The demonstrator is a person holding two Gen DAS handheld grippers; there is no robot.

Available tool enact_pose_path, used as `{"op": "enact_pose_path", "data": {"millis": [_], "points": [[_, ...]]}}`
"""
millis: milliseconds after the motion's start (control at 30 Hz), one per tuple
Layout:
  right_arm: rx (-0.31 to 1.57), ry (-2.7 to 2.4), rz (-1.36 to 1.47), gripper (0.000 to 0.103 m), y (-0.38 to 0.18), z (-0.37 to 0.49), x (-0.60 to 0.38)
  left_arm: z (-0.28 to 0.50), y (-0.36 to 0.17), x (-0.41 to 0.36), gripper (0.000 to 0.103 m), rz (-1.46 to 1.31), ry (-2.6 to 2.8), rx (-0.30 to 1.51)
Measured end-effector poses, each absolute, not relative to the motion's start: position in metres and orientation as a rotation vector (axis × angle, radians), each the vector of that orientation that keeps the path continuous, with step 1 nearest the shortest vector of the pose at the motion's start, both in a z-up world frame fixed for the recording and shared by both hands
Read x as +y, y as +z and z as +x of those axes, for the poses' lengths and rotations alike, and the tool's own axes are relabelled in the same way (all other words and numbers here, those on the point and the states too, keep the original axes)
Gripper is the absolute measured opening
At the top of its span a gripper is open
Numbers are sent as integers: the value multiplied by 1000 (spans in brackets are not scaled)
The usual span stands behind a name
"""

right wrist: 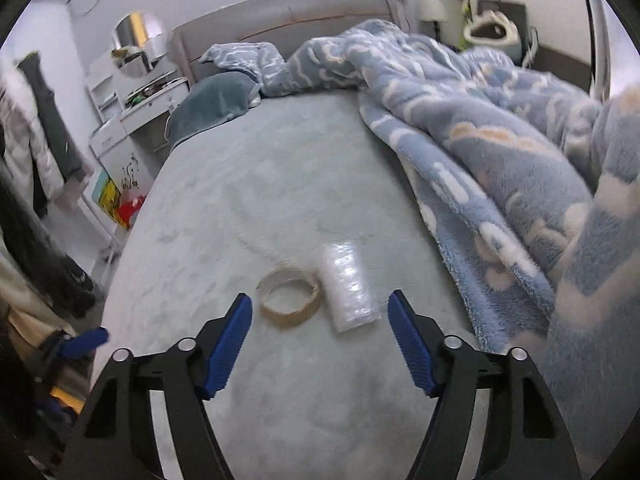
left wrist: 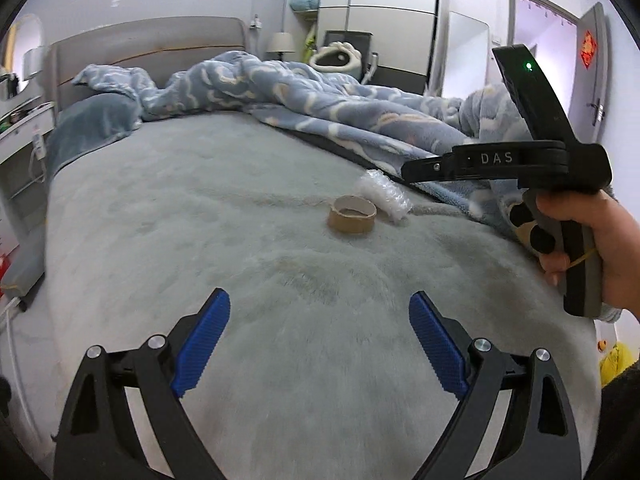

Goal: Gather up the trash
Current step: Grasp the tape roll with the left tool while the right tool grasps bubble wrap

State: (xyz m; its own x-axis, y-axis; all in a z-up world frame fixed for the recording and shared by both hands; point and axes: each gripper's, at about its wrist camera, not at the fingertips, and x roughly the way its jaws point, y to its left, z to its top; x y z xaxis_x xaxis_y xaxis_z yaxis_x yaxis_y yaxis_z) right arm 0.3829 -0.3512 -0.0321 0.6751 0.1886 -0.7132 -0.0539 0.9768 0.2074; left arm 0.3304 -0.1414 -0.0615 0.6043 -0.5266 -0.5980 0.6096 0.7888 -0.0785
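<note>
An empty brown cardboard tape ring (left wrist: 352, 214) (right wrist: 289, 296) lies on the grey bed sheet (left wrist: 224, 216) (right wrist: 256, 200). A roll of clear bubble wrap (left wrist: 382, 196) (right wrist: 348, 286) lies touching its right side. My left gripper (left wrist: 319, 330) is open and empty, low over the sheet, well short of both items. My right gripper (right wrist: 320, 326) is open and empty just in front of the ring and the wrap; both lie between the lines of its blue fingers. The right gripper's black body (left wrist: 508, 162) shows in the left wrist view, held by a hand above the wrap's right.
A rumpled blue fleece blanket (left wrist: 332, 100) (right wrist: 500, 140) covers the bed's right half, close to the bubble wrap. Grey headboard (left wrist: 148, 44) and pillow (right wrist: 212, 104) at the far end. A white dresser (right wrist: 132, 108) stands left of the bed, a wardrobe (left wrist: 380, 12) behind.
</note>
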Motion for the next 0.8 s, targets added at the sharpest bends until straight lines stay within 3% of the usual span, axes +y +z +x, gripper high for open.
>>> {"op": "enact_pose_path", "data": {"millis": [233, 667, 800], "points": [[858, 168, 178, 56, -44, 406, -353, 360, -67, -177, 92, 170, -727, 668], [928, 204, 165, 53, -60, 441, -357, 401, -81, -223, 88, 157, -738, 730], [954, 239, 177, 41, -65, 446, -355, 411, -85, -236, 87, 164, -727, 750]]}}
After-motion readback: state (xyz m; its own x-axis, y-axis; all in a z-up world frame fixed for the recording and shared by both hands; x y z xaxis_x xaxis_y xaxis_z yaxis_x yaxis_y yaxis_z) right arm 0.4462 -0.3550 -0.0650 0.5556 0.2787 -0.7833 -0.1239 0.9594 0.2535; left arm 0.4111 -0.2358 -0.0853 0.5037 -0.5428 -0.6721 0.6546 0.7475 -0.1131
